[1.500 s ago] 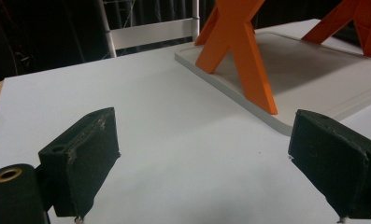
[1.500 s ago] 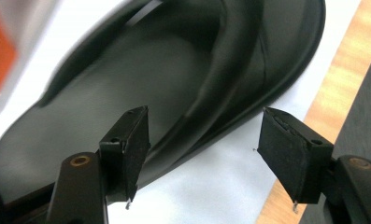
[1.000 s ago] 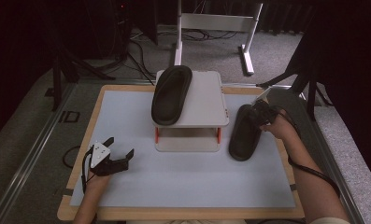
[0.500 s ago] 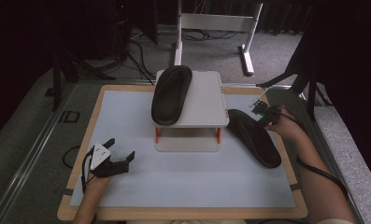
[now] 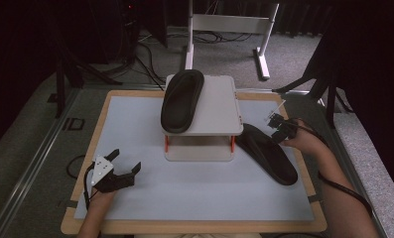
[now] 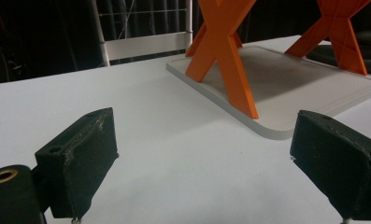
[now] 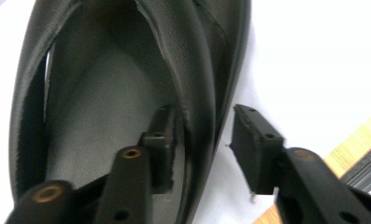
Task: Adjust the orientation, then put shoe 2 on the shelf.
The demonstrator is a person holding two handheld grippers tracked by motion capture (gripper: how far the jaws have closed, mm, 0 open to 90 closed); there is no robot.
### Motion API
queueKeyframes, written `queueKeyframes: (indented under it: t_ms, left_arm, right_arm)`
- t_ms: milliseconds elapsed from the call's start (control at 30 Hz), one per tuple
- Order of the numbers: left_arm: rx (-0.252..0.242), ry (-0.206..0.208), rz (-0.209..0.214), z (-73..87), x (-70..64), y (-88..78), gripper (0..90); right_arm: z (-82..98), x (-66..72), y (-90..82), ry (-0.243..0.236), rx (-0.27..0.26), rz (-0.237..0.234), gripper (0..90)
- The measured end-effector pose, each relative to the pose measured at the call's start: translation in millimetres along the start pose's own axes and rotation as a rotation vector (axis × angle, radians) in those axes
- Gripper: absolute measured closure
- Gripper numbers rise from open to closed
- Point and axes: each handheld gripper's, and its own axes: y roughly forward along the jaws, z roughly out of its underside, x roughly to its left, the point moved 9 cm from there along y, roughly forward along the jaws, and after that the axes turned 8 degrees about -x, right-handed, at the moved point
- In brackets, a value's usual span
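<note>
Our right gripper (image 7: pixel 199 149) straddles the side wall of the black leather shoe (image 5: pixel 267 152): one jaw inside, one outside, having just spread, pads off the leather. That shoe lies flat near the right edge of the pale grey table mat (image 5: pixel 135 124), toe toward the near right corner, its other end tucked under the white two-tier stand with orange legs (image 5: pixel 212 106). Our left gripper (image 5: pixel 116 169) rests gaping and empty near the left edge, bare mat ahead.
</note>
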Motion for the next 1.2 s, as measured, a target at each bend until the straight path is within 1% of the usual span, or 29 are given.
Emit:
queueKeyframes:
  t_ms: [67, 100, 133, 167, 200, 233, 267, 333, 367, 433, 467, 533, 567, 600, 633, 667, 733, 800, 833, 900, 933, 967, 1000, 1033, 1067, 1100, 1133, 1167, 1200]
  left_arm:
    - [0.002, -0.002, -0.004, 0.1, 0.6, 0.1, 7.8]
    - [0.009, -0.010, -0.007, 0.6, 1.0, 0.2, 7.8]
    - [0.012, -0.020, -0.003, 0.7, 0.7, 0.5, 7.8]
    - [0.012, -0.020, -0.003, 0.7, 0.7, 0.5, 7.8]
    - [0.018, -0.029, -0.011, 1.0, 1.1, 0.8, 7.8]
    - [0.021, -0.035, -0.001, 1.2, 0.6, 0.7, 6.7]
    - [0.022, -0.039, 0.008, 1.3, 0.1, 0.8, 3.3]
    - [0.019, -0.044, 0.001, 1.2, 0.9, 0.3, 2.3]
    - [0.021, -0.046, 0.005, 1.3, 0.8, 0.5, 2.3]
    - [0.021, -0.048, 0.001, 1.4, 1.1, 0.6, 2.2]
    - [0.024, -0.045, 0.005, 1.5, 0.6, 0.8, 2.3]
    - [0.022, -0.038, 0.005, 1.4, 0.0, 0.7, 2.3]
    - [0.021, -0.035, 0.006, 1.4, -0.5, 0.8, 2.3]
    - [0.023, -0.030, 0.006, 1.5, -0.8, 0.8, 2.3]
    - [0.024, -0.025, 0.006, 1.6, -1.1, 0.8, 2.4]
    - [0.024, -0.022, 0.005, 1.6, -1.2, 0.9, 2.4]
    - [0.024, -0.024, 0.003, 1.6, -1.2, 0.9, 2.4]
    - [0.025, -0.024, 0.001, 1.7, -1.1, 1.1, 2.4]
    - [0.025, -0.023, 0.000, 1.7, -1.1, 1.2, 2.4]
    - [0.027, -0.020, -0.002, 1.8, -1.1, 1.2, 2.4]
    - [0.027, -0.020, -0.003, 1.8, -1.1, 1.1, 2.4]
    - [0.026, -0.019, -0.001, 1.7, -1.3, 1.1, 2.4]
    - [0.026, -0.019, -0.001, 1.7, -1.4, 1.1, 2.4]
    - [0.026, -0.019, -0.001, 1.7, -1.4, 1.1, 2.4]
    - [0.026, -0.018, 0.000, 1.7, -1.5, 1.1, 2.4]
    - [0.026, -0.018, 0.000, 1.7, -1.5, 1.1, 2.4]
    - [0.026, -0.019, 0.001, 1.7, -1.5, 1.2, 2.4]
    - [0.026, -0.019, 0.001, 1.7, -1.5, 1.2, 2.4]
    - [0.025, -0.019, 0.003, 1.7, -1.6, 1.1, 2.4]
  right_arm:
    - [2.9, 2.4, -6.1, 0.003, -0.017, -0.005, 55.1]
    - [4.3, 2.7, -10.6, 0.019, -0.035, 0.001, 54.2]
    - [5.9, 4.2, -14.6, 0.030, -0.047, -0.006, 53.7]
    - [5.9, 4.2, -14.6, 0.030, -0.047, -0.006, 53.7]
    - [6.9, 5.5, -17.5, 0.041, -0.060, -0.011, 52.6]
    - [9.8, 7.6, -26.0, 0.071, -0.101, -0.013, 51.5]
    - [11.0, 9.7, -29.0, 0.079, -0.119, -0.024, 50.7]
    - [15.3, 14.9, -36.3, 0.098, -0.165, -0.031, 50.9]
    - [18.5, 21.1, -39.1, 0.101, -0.186, -0.046, 50.4]
    - [23.3, 30.4, -41.3, 0.096, -0.208, -0.055, 50.0]
    - [26.2, 37.3, -41.6, 0.094, -0.214, -0.073, 48.8]
    - [30.4, 49.6, -41.2, 0.082, -0.238, -0.081, 48.3]
    - [32.4, 57.2, -40.6, 0.082, -0.245, -0.103, 48.1]
    - [33.8, 62.7, -39.6, 0.074, -0.254, -0.109, 48.5]
    - [34.8, 67.0, -38.5, 0.082, -0.258, -0.110, 49.3]
    - [35.5, 71.3, -36.3, 0.079, -0.258, -0.127, 49.4]
    - [36.3, 77.2, -30.5, 0.068, -0.248, -0.129, 51.0]
    - [37.7, 83.3, -20.4, 0.060, -0.213, -0.141, 52.2]
    - [37.9, 83.3, -16.8, 0.051, -0.202, -0.128, 55.5]
    - [39.6, 84.0, -9.0, 0.029, -0.161, -0.103, 60.6]
    - [37.9, 82.8, -8.6, 0.026, -0.172, -0.078, 63.4]
    - [37.0, 82.1, -7.8, 0.030, -0.173, -0.067, 67.1]
    - [36.8, 81.4, -7.6, 0.025, -0.167, -0.053, 68.3]
    - [36.1, 81.8, -8.2, 0.034, -0.164, -0.053, 73.1]
    - [34.7, 83.1, -9.6, 0.045, -0.169, -0.068, 81.4]
    - [33.4, 83.5, -10.9, 0.059, -0.172, -0.070, 82.3]
    - [33.3, 80.4, -10.4, 0.073, -0.162, -0.045, 84.0]
    - [33.8, 76.1, -9.6, 0.076, -0.149, -0.021, 84.5]
    - [33.8, 74.3, -9.6, 0.079, -0.145, -0.019, 84.5]
